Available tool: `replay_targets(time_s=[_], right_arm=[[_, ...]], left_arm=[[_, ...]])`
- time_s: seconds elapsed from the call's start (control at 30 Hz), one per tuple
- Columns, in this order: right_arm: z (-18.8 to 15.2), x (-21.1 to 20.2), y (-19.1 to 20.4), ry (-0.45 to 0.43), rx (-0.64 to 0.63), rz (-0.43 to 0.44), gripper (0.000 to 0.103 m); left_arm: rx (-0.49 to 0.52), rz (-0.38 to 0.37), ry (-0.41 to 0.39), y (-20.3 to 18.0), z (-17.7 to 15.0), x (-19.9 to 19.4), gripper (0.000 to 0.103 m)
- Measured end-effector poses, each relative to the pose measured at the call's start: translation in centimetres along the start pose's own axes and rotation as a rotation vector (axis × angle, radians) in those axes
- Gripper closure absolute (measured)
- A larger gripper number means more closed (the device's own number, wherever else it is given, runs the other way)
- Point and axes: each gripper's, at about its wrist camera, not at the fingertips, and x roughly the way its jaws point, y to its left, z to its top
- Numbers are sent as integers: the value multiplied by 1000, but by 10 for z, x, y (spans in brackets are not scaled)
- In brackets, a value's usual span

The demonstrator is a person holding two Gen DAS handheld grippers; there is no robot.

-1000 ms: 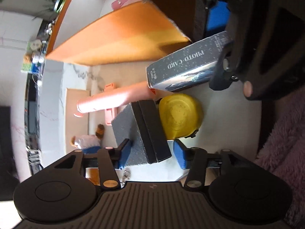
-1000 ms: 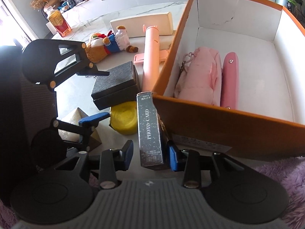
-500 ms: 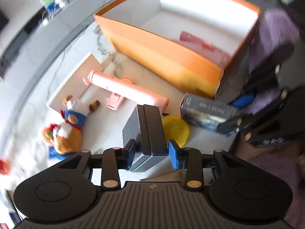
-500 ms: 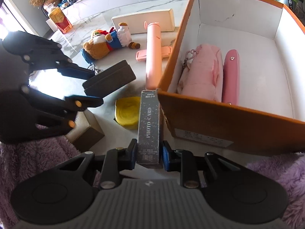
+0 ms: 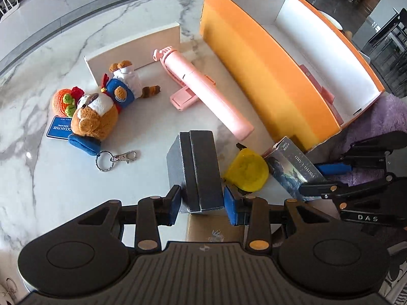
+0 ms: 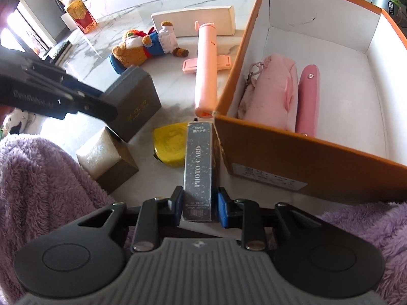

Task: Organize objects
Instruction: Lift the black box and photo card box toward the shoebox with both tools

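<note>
My left gripper (image 5: 202, 204) is shut on a dark grey gift box (image 5: 195, 167) and holds it above the marble table (image 5: 63, 172). The box also shows in the right wrist view (image 6: 134, 106). My right gripper (image 6: 199, 207) is shut on a dark "PHOTO CARD" box (image 6: 199, 167), beside the near corner of the orange storage box (image 6: 305, 157). That card box also shows in the left wrist view (image 5: 292, 170). The orange box (image 5: 267, 76) holds a pink pouch (image 6: 269, 91) and a pink case (image 6: 307, 99).
On the table lie a pink handheld fan (image 5: 203, 91), a plush bear (image 5: 99, 111), a keyring (image 5: 114, 158), a yellow tape measure (image 5: 246, 170), a cream flat box (image 5: 134, 48) and a small brown box (image 6: 106, 155). Purple fleece (image 6: 38, 178) lies along the near edge.
My left gripper has swung round and lifted with the grey box, now looking down on the table. My right gripper has closed on the PHOTO CARD box and raised it slightly.
</note>
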Motion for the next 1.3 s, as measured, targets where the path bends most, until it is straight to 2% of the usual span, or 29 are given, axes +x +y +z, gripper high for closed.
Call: replay_targets(time_s=[0.07,0.2,0.37,0.47,0.5,0.53,0.73,0.87,1.03,1.2,1.3], right_arm=[[6,-2,1,-16,-2,-5,72],[16,2,4,-8,-11,-16,72],[17,12,7,14,-20,-35,72],[18,17,7,20,-19,-42,72],[18,17,6,19,-18,-41,73],[18,17,6,19,-16,-40,74],[15,6,7,-5,-16,-54,78],[12,-17,8,-55,-26,-38,79],[4,-65,0,-135,4,35,79],[0,-119,-25,-252,83,99,79],[0,-151,-42,-343,117,78,79]], left_arm=[[1,5,7,-1,2,1,60],[44,50,0,-9,8,3,42],[28,105,-4,-11,18,16,41],[8,149,-5,-10,21,20,49],[5,157,-3,-9,21,20,61],[-1,157,-1,-9,22,20,65],[-40,152,-78,-18,19,-5,65],[-30,131,-133,-41,20,-34,65],[-18,100,-211,-76,24,-71,65],[-30,39,-274,-106,34,-94,65],[-20,6,-310,-123,45,-101,65]])
